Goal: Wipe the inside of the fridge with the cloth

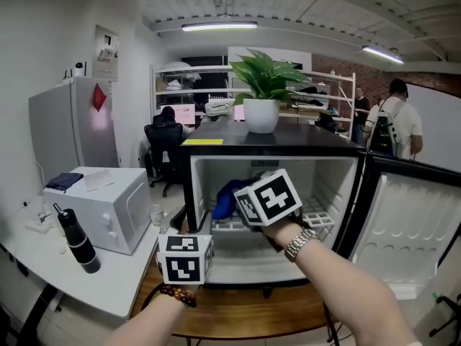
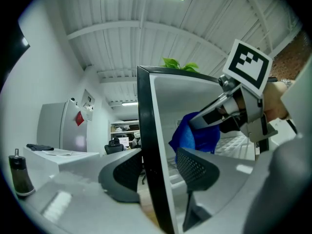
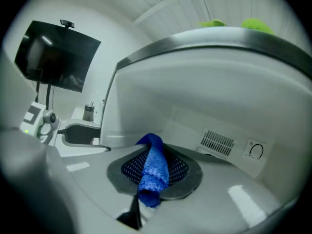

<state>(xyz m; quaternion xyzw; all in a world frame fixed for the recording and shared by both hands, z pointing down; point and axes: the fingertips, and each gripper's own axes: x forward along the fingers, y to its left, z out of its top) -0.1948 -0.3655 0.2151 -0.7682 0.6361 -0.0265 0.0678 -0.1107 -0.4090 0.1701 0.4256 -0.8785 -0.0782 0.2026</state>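
While the fridge [image 1: 277, 148] stands with its door [image 1: 409, 222] swung wide to the right, the blue cloth [image 3: 152, 179] is inside it, up near the left wall and above the white wire shelf [image 1: 318, 219]. The right gripper [image 3: 156, 164] has its jaws shut tight on the cloth, and a fold of it sticks out past the pads and hangs down a bit. On the fridge's back wall, to the right of the cloth, are a small vent [image 3: 217, 141] and a round dial [image 3: 256, 150].

The left gripper [image 2: 158, 173] is at the fridge's front left edge, low down. Its jaws stand wide, one outside the left wall and one inside, clamped on it.

A green plant [image 1: 263, 85] in a white pot sits at the middle of the fridge's top, and a yellow note [image 1: 202, 142] lies near the top's front left corner. The fridge rests on a wooden table [image 1: 238, 314]. To the left is a white desk [image 1: 108, 287] with a white box [image 1: 108, 209] on it and a black bottle [image 1: 78, 242] near its front edge. People are far back in the room.
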